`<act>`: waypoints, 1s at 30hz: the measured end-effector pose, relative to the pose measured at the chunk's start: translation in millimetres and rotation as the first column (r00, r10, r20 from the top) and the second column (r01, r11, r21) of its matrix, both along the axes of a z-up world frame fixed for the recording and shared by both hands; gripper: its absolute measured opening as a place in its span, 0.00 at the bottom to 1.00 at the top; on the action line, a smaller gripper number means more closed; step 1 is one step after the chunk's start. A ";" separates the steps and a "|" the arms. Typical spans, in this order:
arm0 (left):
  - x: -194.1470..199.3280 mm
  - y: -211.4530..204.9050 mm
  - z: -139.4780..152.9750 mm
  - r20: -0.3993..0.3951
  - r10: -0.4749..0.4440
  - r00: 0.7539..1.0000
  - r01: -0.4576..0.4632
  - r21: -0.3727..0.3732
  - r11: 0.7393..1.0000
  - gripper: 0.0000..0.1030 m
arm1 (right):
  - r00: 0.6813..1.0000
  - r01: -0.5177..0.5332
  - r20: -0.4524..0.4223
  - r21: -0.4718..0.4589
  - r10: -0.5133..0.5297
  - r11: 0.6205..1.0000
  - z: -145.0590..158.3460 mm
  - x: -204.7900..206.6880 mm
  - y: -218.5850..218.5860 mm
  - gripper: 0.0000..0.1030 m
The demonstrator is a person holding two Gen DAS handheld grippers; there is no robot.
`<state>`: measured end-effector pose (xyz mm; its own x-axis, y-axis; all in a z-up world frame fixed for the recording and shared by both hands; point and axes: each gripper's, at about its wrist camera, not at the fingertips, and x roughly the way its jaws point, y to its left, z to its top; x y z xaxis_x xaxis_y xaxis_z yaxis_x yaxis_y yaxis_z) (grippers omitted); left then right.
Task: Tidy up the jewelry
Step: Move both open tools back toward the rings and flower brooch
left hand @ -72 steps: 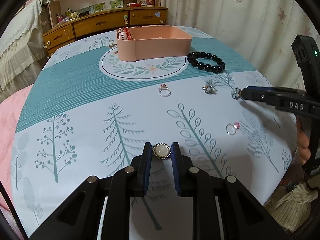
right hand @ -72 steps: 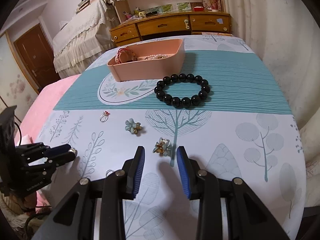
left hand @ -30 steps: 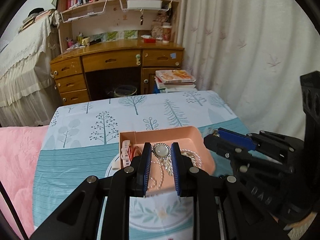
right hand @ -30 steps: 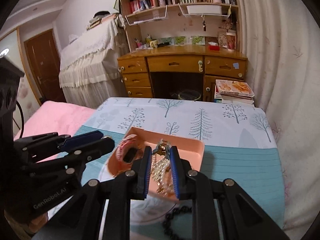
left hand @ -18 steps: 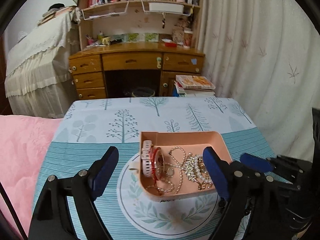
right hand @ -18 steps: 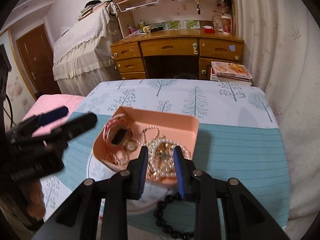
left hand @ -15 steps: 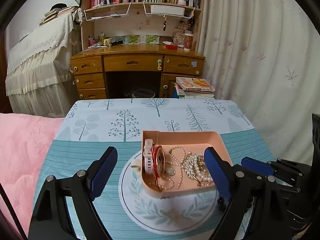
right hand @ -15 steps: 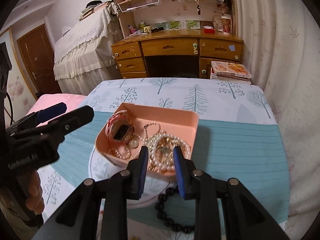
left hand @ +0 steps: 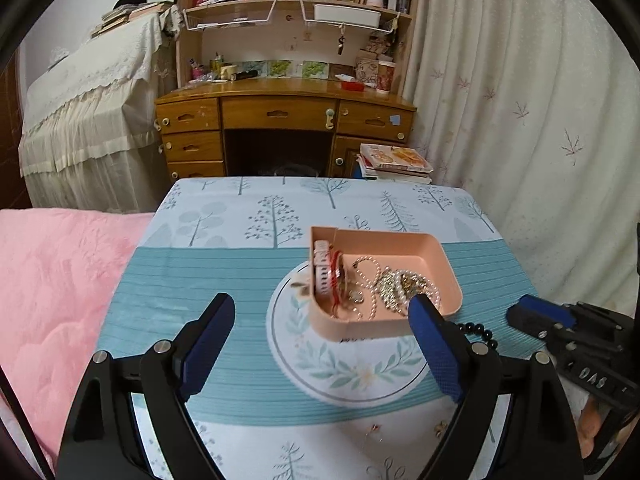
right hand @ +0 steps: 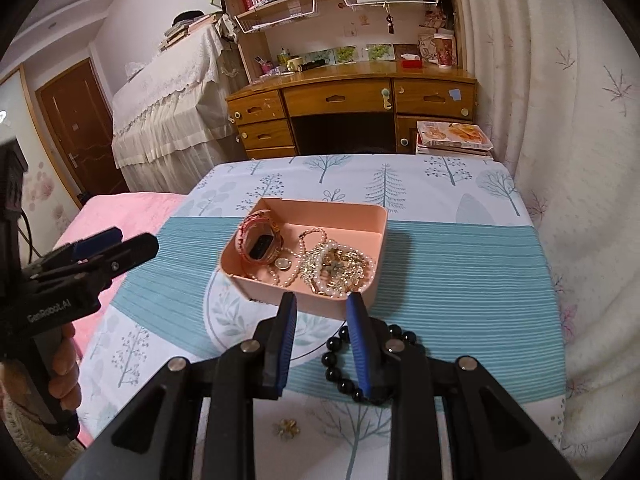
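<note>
**Sitting full: pink tray on the counter**

Pink tray (right hand: 362, 216) on the counter (right hand: 460, 272), holding pearl strands (right hand: 340, 264) and a watch (right hand: 262, 246). Black bead bracelet (right hand: 340, 364) just in front of it. Small flower piece (right hand: 286, 428) nearer, possibly an earring. Left gripper (left hand: 320, 340) jaws wide apart, empty. Right gripper (right hand: 322, 344) jaws parted, empty.

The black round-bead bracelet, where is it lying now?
In the right wrist view the black round-bead bracelet lies on the tablecloth, just in front of the pink plastic tray and partly under the right gripper.
</note>
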<state>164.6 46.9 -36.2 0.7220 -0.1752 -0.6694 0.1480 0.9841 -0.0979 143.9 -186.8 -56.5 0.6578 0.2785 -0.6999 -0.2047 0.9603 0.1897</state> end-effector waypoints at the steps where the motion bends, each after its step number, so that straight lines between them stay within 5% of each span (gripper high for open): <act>1: -3.2 3.5 -0.2 0.001 0.005 1.000 -0.005 0.002 1.000 0.85 | 1.000 -0.002 0.002 0.004 0.002 1.000 1.0 -2.4 -0.7 0.25; 10: -30.8 7.1 -18.3 -0.031 -0.027 0.999 0.028 0.017 0.999 0.85 | 1.000 -0.022 -0.016 0.021 0.023 1.000 -6.2 -19.3 -3.3 0.25; 19: -50.1 -15.5 -52.7 -0.066 -0.093 0.993 0.097 0.055 0.994 0.85 | 0.994 -0.066 -0.086 0.050 0.070 0.997 -49.1 -40.2 2.6 0.25; 30: -56.9 -33.3 -100.4 -0.120 -0.121 0.985 0.134 0.111 0.985 0.84 | 0.986 -0.132 -0.111 -0.048 0.126 0.990 -90.5 -65.3 26.5 0.25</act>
<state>107.8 13.6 -136.7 0.6177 -0.1753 -0.7666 0.2677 0.9635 -0.0047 78.6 -160.3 -147.1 0.5388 0.3153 -0.7812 -0.3086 0.9367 0.1653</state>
